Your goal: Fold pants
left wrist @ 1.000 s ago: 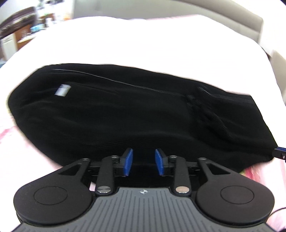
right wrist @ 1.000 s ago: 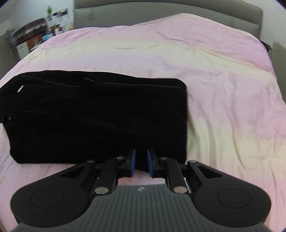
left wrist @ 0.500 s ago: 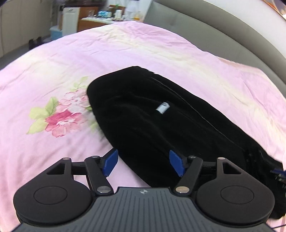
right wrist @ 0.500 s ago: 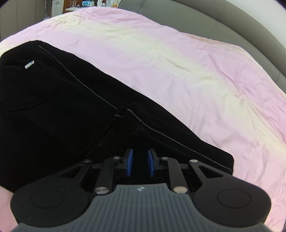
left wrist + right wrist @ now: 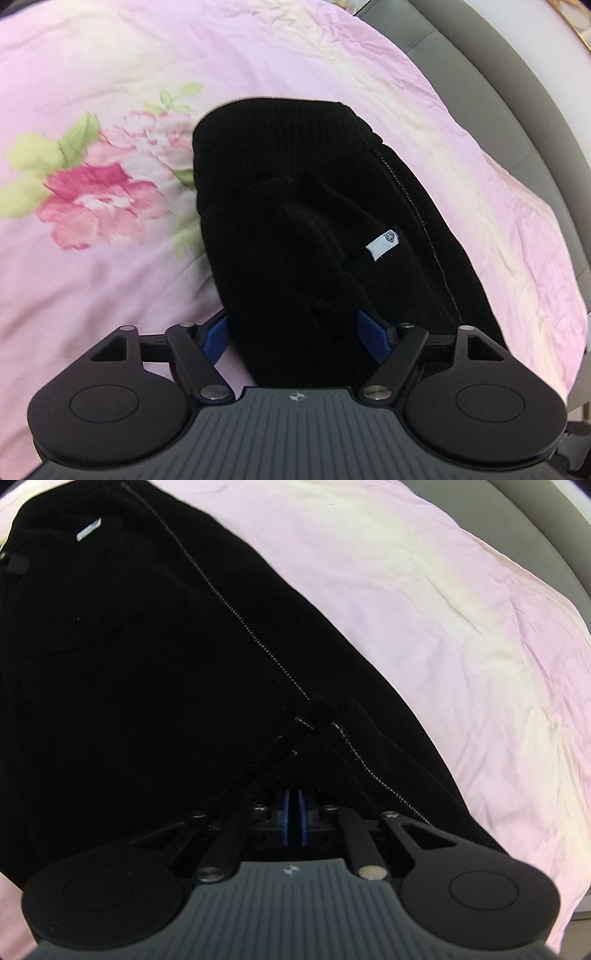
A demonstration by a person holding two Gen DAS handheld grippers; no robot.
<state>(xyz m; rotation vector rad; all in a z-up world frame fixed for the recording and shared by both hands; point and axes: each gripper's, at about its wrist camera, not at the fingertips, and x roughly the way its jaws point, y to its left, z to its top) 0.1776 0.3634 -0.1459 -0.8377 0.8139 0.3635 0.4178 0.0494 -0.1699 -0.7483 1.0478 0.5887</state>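
Note:
Black pants [image 5: 295,221] lie folded on a pink bed sheet [image 5: 92,277], with a small white label [image 5: 383,243] on top. My left gripper [image 5: 293,328] is open wide, its blue pads on either side of the pants' near end. In the right wrist view the pants [image 5: 129,664] fill the left and middle, with a white stitched seam running diagonally. My right gripper [image 5: 293,818] has its blue pads almost together, low on the black fabric near the hems; whether cloth is pinched between them is hidden.
The sheet has a pink flower print [image 5: 85,199] left of the pants. A grey padded headboard [image 5: 498,74] curves along the far right edge of the bed. Bare pink sheet [image 5: 424,609] stretches to the right of the pants.
Both grippers have dropped closer to the pants. The left jaws now straddle the pants' end. The right pads have closed nearly together over the fabric.

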